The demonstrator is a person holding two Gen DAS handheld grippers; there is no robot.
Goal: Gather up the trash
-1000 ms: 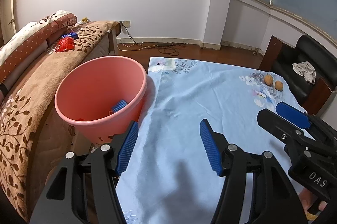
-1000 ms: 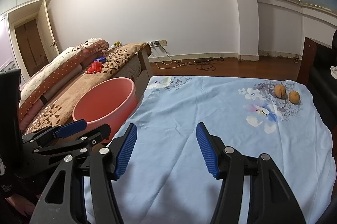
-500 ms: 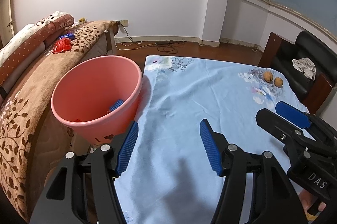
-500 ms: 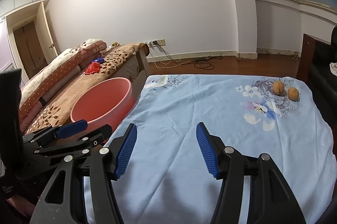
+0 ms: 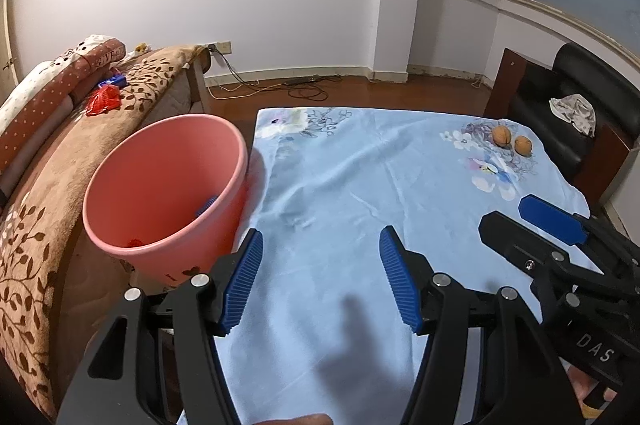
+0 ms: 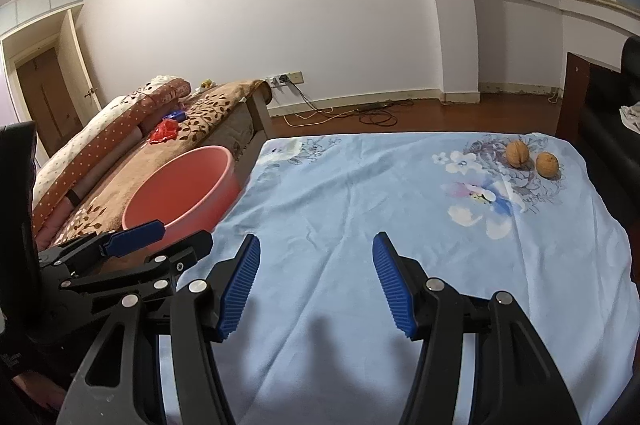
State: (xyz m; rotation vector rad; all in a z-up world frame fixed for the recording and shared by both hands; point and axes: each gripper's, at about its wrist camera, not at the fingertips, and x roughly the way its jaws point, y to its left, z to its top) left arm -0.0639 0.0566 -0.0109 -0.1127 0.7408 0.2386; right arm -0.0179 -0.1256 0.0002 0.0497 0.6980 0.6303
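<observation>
cloth [image 6: 360, 209] open (walnuts [image 6: 532, 159] far corner)

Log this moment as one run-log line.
left tool: open, empty | right tool: open, empty | two brown walnuts: on light blue floral cloth, far right corner | pink plastic bucket: left of cloth

We see a pale blue cloth [image 5: 360, 185] over the counter, matt, softly creased, printed with flowers. The pink bin [image 5: 168, 193] at left of the frame looks like smooth plastic with a slight sheen. Each hand-held gripper [image 5: 320, 277] [image 6: 316, 281] is matt black plastic with silver metal pins and ribbed blue pads [image 5: 244, 277], probably rubber. Two walnuts [image 6: 518, 153] at upper right show rough, dull shells. The brown blanket [image 5: 36, 233] at left is plush, and the floor [image 5: 332, 97] is glossy wood.
</observation>
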